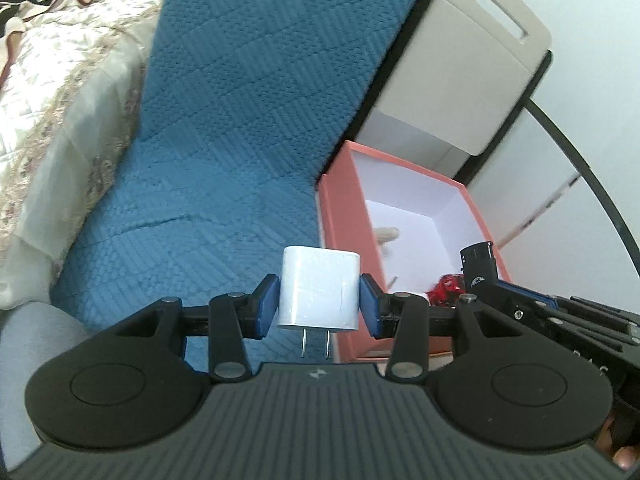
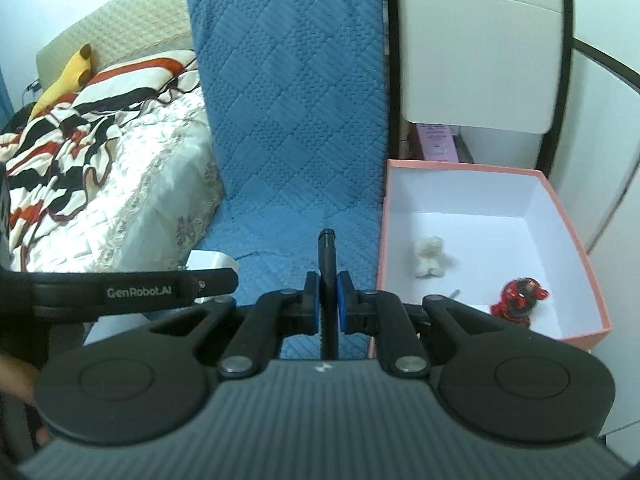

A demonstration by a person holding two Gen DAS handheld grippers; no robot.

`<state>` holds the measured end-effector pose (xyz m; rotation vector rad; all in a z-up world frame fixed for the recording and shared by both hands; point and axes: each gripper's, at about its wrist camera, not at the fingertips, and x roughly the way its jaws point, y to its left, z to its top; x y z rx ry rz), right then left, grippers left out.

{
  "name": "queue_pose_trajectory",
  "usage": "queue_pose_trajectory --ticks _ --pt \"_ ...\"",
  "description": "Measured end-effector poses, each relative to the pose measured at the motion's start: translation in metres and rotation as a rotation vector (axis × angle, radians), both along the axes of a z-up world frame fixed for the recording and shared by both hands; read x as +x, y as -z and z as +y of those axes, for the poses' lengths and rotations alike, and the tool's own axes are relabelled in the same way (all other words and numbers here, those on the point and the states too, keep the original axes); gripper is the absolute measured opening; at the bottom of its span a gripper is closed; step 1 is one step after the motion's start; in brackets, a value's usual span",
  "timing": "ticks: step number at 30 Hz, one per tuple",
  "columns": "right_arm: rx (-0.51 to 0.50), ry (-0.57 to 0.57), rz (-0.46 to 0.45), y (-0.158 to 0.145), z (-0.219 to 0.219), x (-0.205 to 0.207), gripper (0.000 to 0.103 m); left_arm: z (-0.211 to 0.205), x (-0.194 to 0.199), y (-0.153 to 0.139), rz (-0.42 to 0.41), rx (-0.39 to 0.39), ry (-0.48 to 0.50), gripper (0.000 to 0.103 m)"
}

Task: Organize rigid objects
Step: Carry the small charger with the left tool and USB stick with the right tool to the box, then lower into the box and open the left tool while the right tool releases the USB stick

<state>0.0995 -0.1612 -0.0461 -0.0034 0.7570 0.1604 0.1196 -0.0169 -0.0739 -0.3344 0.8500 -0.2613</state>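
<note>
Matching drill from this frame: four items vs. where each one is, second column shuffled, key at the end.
Items:
1. charger
2. black stick
3. red figure
4. yellow plush

Places:
A. on the bed
B. in the left gripper
C. inside the pink box
D. in the right gripper

Pairs: 1-B, 2-D, 3-C, 4-A
</note>
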Motion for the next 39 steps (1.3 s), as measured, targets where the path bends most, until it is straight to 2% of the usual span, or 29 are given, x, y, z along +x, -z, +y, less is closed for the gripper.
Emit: queue_pose_trajectory --ticks 12,20,30,39 --pt "0.017 0.139 -0.026 -0.005 -0.061 -0.036 0.012 -0.078 -0.010 -0.010 -0.030 0.022 0.139 0.049" --pt "0.034 0.215 -0.036 -0.003 -0.100 -0.049 0.012 -0.124 -0.004 -0.009 -0.011 0.028 0.210 0.049" --pt "0.051 0.227 0.000 0.010 -0.135 -0.026 0.012 -0.153 0.026 0.005 0.024 0.036 0.198 0.049" --pt "0.088 0.211 0.053 0.033 -0.154 0.018 0.012 -0.168 0.073 0.033 0.085 0.049 0.171 0.049"
